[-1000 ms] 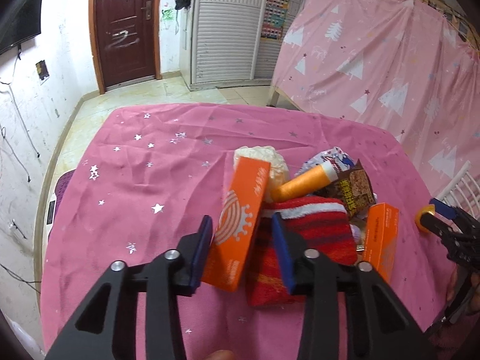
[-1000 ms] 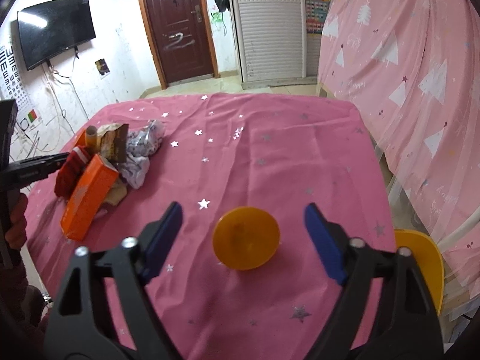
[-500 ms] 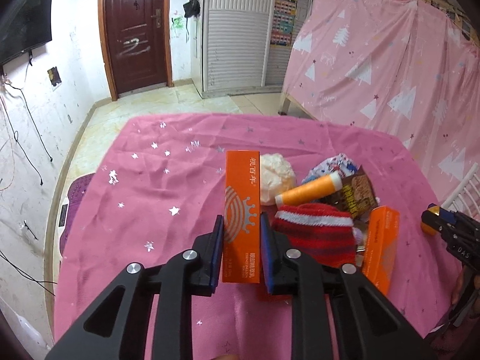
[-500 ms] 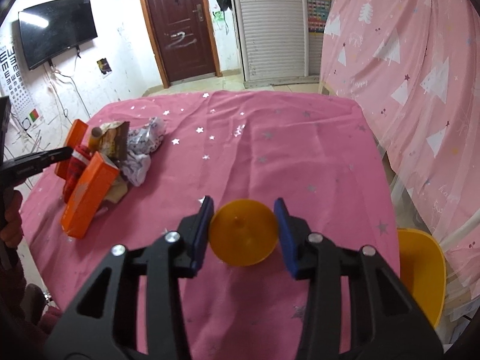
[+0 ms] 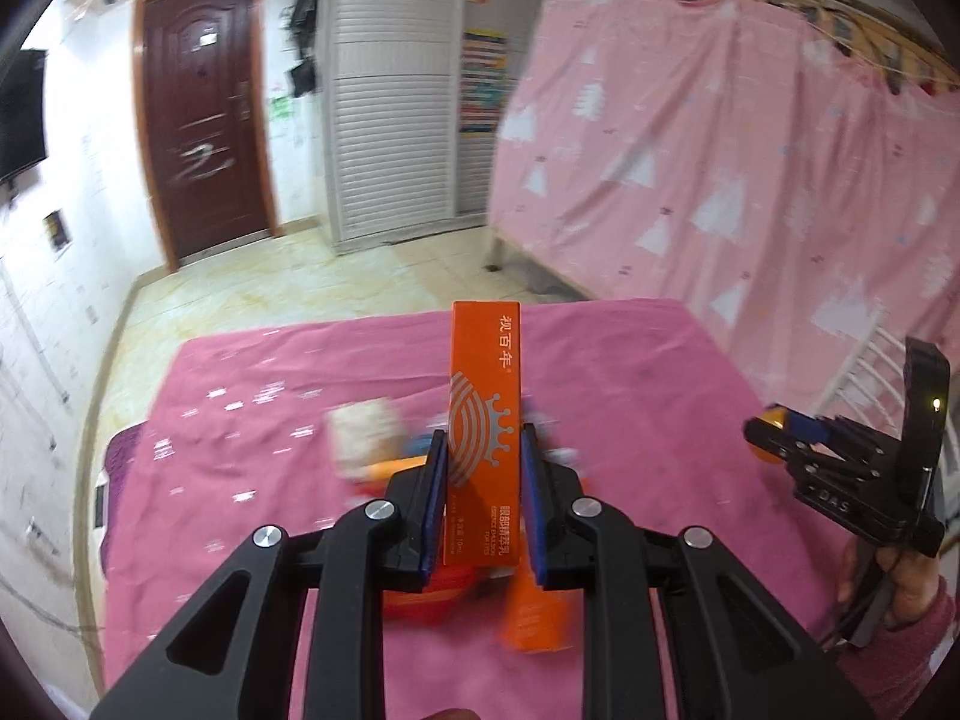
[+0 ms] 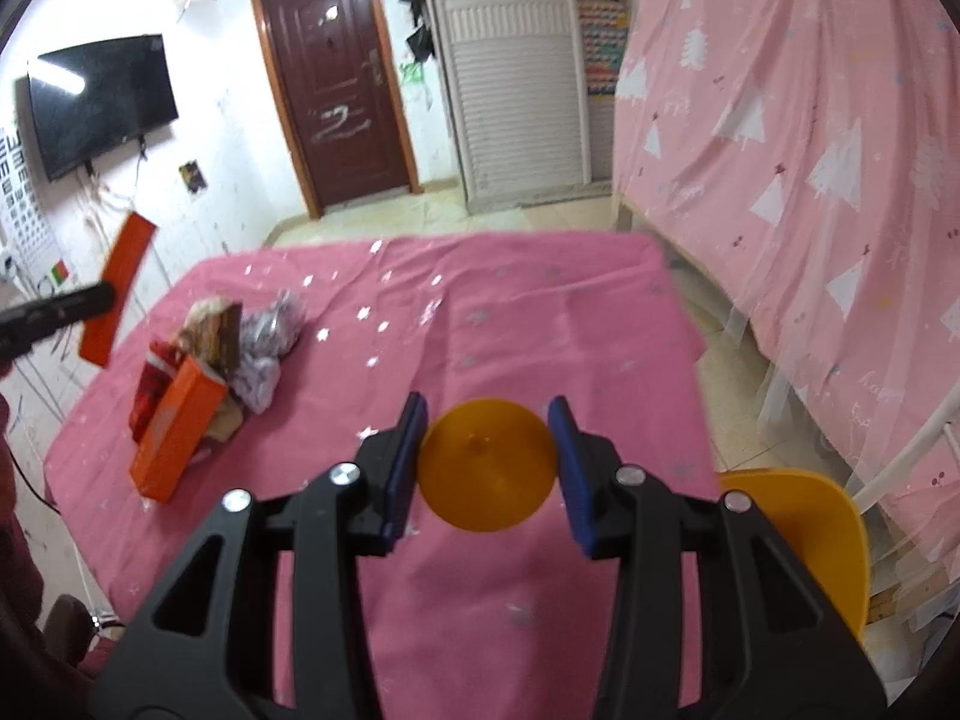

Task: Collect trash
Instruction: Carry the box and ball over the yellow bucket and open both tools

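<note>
on the left i have the left tool (image 5: 479, 480) clamped on the tall orange box (image 5: 485, 420), pads pressed to both long sides, the box standing upright between them and clear of the pink worktop (image 5: 252, 420). the right-wrist view confirms it: the box (image 6: 117, 288) hangs in the air off the worktop's left edge. below and behind it the rest of the trash is a blur in the left view; the right view shows it better as a pile (image 6: 210, 372) near the left side of the worktop, with a second orange box (image 6: 177, 429), something red, a brown wrapper and crumpled silvery plastic all touching one another.

moving right, the middle of the worktop is bare cloth with small stars. then comes the right tool (image 6: 487, 457), closed on the yellow disc (image 6: 485, 465), a pad against each side of its rim. i can't tell whether the disc is off the cloth or resting on it. further right, beside the worktop's edge, sits a yellow bin (image 6: 798, 540), open at the top.

so i judge the step as two pieces gripped and the carry to the bin beginning. next i need to swing the disc right over the bin's mouth and let go, then bring the box across the worktop the same way, keeping it upright so it doesn't slip.
</note>
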The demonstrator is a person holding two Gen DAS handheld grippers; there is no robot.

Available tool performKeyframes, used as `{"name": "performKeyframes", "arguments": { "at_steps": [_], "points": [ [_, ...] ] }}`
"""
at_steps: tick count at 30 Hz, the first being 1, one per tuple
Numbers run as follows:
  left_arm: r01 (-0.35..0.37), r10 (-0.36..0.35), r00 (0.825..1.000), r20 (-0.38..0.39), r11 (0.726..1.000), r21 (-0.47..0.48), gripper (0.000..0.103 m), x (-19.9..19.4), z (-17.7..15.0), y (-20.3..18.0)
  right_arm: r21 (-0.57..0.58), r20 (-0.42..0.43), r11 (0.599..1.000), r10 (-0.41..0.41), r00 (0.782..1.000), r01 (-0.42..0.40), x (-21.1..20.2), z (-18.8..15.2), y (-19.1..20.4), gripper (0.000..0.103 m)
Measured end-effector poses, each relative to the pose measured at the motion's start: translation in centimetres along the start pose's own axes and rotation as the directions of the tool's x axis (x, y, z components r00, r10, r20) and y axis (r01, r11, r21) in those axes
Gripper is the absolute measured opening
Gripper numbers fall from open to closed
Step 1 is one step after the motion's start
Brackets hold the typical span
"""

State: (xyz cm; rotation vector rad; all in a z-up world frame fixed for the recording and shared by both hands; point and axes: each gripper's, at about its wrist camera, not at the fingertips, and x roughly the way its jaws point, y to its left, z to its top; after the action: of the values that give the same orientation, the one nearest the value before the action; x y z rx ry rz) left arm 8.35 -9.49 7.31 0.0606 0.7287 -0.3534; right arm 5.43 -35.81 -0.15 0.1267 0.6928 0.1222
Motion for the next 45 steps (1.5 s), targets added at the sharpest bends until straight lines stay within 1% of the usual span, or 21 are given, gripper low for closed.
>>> {"name": "performKeyframes", "arguments": {
  "at_steps": [5,11,14,17,20,23,25,27,28,29,30,32,35,37,38,39,40,45],
  "points": [
    [0.067,-0.066,0.998,-0.011,0.995,0.07,0.016,1.5,1.0,-5.6,0.08,0.074,0.996,-0.041,0.996,0.035,-3.0,0.5,-3.3,0.039],
    [0.155,-0.148,0.987,-0.058,0.975,0.157,0.016,3.7,1.5,-13.2,0.183,0.119,0.98,-0.104,0.987,0.081,-5.7,0.1,-8.0,0.039],
    [0.215,-0.2,0.975,-0.092,0.958,0.192,0.016,4.9,1.4,-17.1,0.229,0.125,0.967,-0.144,0.982,0.113,-6.7,-0.4,-10.2,0.04],
    [0.257,-0.233,0.964,-0.127,0.941,0.222,0.016,6.6,1.2,-21.4,0.271,0.134,0.955,-0.162,0.978,0.121,-7.6,-0.9,-12.0,0.039],
    [0.305,-0.269,0.947,-0.177,0.926,0.222,0.016,8.3,0.6,-24.2,0.302,0.136,0.943,-0.185,0.973,0.137,-8.2,-1.3,-13.5,0.04],
    [0.343,-0.3,0.93,-0.214,0.916,0.209,0.016,9.5,0.2,-26.1,0.323,0.134,0.936,-0.193,0.972,0.142,-8.3,-1.5,-14.6,0.04],
    [0.351,-0.306,0.925,-0.225,0.915,0.199,0.017,10.4,0.1,-26.9,0.331,0.13,0.931,-0.204,0.97,0.152,-8.3,-1.7,-14.9,0.04],
    [0.371,-0.322,0.912,-0.255,0.912,0.175,0.018,11.4,0.0,-27.4,0.338,0.129,0.928,-0.209,0.969,0.156,-8.4,-1.8,-15.2,0.04],
    [0.374,-0.325,0.909,-0.26,0.912,0.17,0.02,11.6,-0.1,-27.6,0.342,0.129,0.926,-0.212,0.969,0.157,-8.4,-1.9,-15.2,0.04],
    [0.379,-0.33,0.906,-0.265,0.911,0.163,0.027,11.9,-0.1,-27.8,0.345,0.13,0.925,-0.216,0.968,0.16,-8.5,-1.9,-15.3,0.04],
    [0.375,-0.327,0.907,-0.263,0.913,0.159,0.037,11.9,-0.1,-27.8,0.347,0.131,0.924,-0.216,0.967,0.159,-8.5,-1.8,-15.2,0.04],
    [0.364,-0.318,0.913,-0.254,0.918,0.157,0.047,11.8,-0.2,-27.7,0.348,0.13,0.924,-0.217,0.967,0.161,-8.4,-1.8,-15.2,0.04],
    [0.338,-0.295,0.924,-0.241,0.928,0.158,0.049,11.6,0.0,-27.1,0.348,0.119,0.923,-0.218,0.969,0.165,-8.2,-1.8,-15.3,0.04],
    [0.325,-0.287,0.928,-0.236,0.935,0.142,0.049,11.3,0.1,-26.1,0.348,0.107,0.921,-0.226,0.968,0.177,-8.0,-1.8,-15.3,0.041],
    [0.316,-0.281,0.932,-0.229,0.939,0.138,0.049,11.0,0.2,-25.6,0.349,0.102,0.919,-0.229,0.968,0.18,-7.8,-1.8,-15.4,0.045],
    [0.31,-0.276,0.935,-0.224,0.941,0.136,0.049,10.8,0.3,-25.1,0.348,0.101,0.92,-0.23,0.968,0.182,-7.7,-1.8,-15.4,0.057],
    [0.307,-0.274,0.936,-0.22,0.942,0.134,0.049,10.6,0.4,-24.7,0.346,0.102,0.92,-0.23,0.968,0.182,-7.7,-1.8,-15.3,0.063],
    [0.28,-0.255,0.947,-0.195,0.953,0.112,0.05,9.4,1.0,-22.1,0.322,0.1,0.928,-0.229,0.968,0.186,-7.2,-1.5,-14.5,0.064]
  ]
}}
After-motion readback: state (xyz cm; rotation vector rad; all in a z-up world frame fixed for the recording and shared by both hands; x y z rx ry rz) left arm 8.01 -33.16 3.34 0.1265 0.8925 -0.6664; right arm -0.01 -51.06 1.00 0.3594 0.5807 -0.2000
